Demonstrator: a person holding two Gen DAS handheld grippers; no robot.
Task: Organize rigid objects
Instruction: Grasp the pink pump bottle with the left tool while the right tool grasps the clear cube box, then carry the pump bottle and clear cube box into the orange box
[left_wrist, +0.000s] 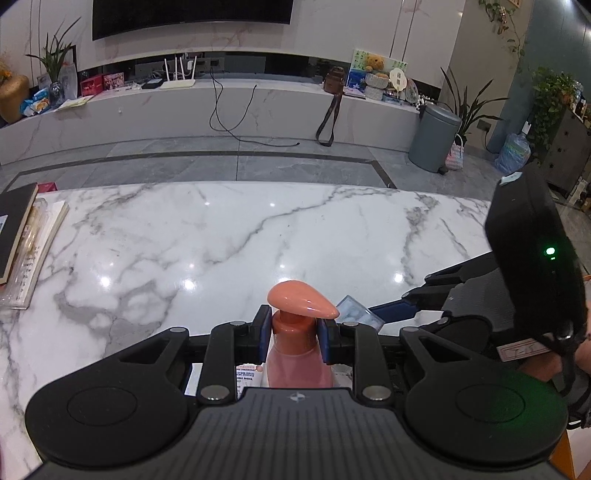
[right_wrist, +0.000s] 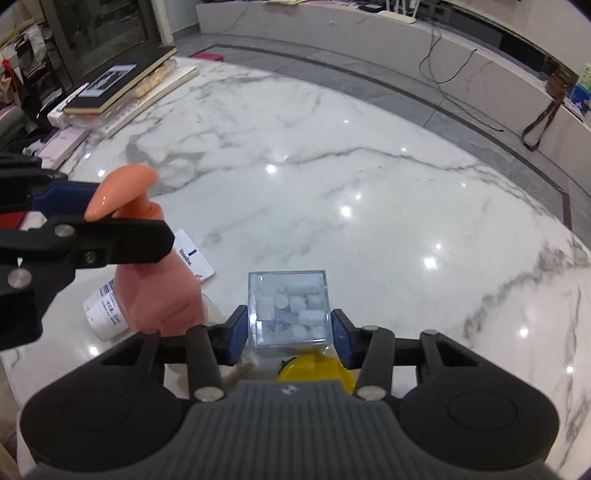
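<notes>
- Left gripper (left_wrist: 293, 334): blue-padded fingers are drawn in close, one pad on each side of the neck of the pink pump bottle (left_wrist: 295, 354), clamping it just below the pump head. The bottle stands upright between the fingers.
- Right gripper (right_wrist: 289, 334): blue-padded fingers are spread to the width of the clear plastic box (right_wrist: 289, 308), one pad at each side wall. Whether the pads press the walls cannot be told.
- Relative pose: the left gripper sits just beside the right, on its left; both point forward over the table edge.
</notes>
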